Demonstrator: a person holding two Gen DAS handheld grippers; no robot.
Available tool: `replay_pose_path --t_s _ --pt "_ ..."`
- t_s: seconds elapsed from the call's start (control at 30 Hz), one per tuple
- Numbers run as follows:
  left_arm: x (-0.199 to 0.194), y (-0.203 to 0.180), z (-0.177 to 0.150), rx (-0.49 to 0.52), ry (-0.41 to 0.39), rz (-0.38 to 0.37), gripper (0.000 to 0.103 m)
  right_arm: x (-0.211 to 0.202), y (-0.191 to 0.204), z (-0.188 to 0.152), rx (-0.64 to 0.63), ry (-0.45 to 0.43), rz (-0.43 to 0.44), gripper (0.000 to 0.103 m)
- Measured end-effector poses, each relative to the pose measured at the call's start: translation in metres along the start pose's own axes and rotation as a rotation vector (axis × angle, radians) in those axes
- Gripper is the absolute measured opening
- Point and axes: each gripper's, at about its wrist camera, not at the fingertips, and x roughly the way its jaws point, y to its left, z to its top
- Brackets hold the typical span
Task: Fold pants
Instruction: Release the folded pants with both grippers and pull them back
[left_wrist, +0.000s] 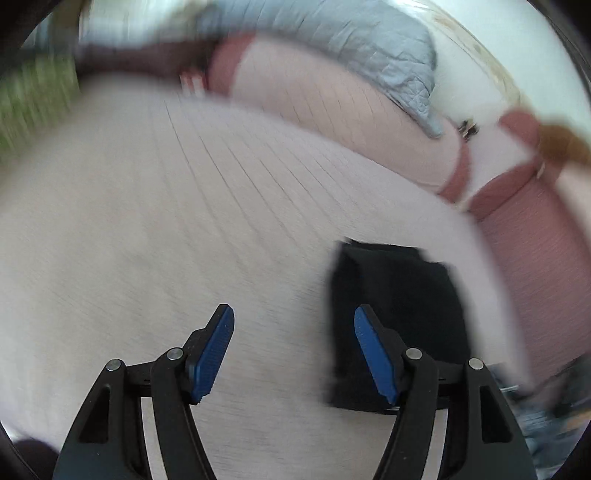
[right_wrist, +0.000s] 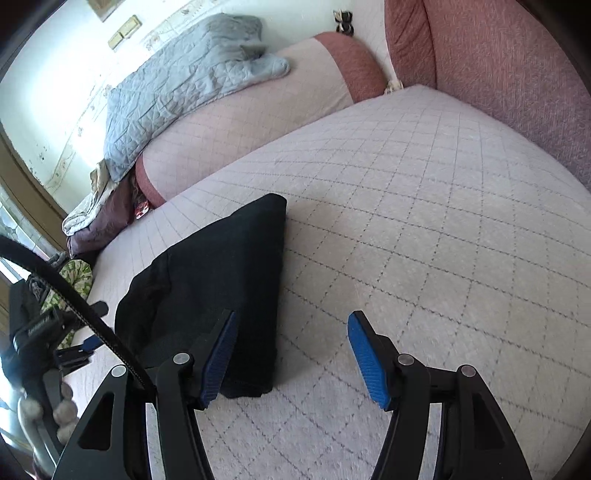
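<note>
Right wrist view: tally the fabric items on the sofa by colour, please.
Black folded pants: 1
Grey quilted blanket: 1
Pale crumpled cloth at the far end: 1
Dark purple cloth beneath it: 1
Total: 4

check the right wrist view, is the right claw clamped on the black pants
No, the right claw is open with nothing between its pads, and the folded black pants lie on the quilted bed cover beside it.

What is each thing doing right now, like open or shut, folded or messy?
Black pants: folded into a compact stack, lying on the bed, not held.
Left gripper: open, holding nothing.
Right gripper: open, holding nothing.
Grey quilt: rumpled, draped over the pink bolster.
</note>
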Motion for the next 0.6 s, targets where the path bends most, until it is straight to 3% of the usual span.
replay_pose_path --t_s 0.07,0.13,0.27,0.6 --pt "-0.006 -0.014 -0.012 0.128 -0.084 0.121 0.076 -0.003 0.009 -0.003 -0.037 -0.019 -0.019 0.067" --pt "-0.004 -0.018 -0.02 0.169 -0.091 0.158 0.081 -0.005 0.017 -0.008 -0.063 -0.035 -0.028 0.068" --pt "0.014 -0.019 -0.027 0.171 -0.017 0.149 0.081 -0.003 0.025 -0.013 -0.096 -0.032 -0.012 0.069" --pt "0.019 -0.02 -0.028 0.16 -0.004 0.152 0.081 0.0 0.027 -0.015 -0.117 -0.04 -0.015 0.072"
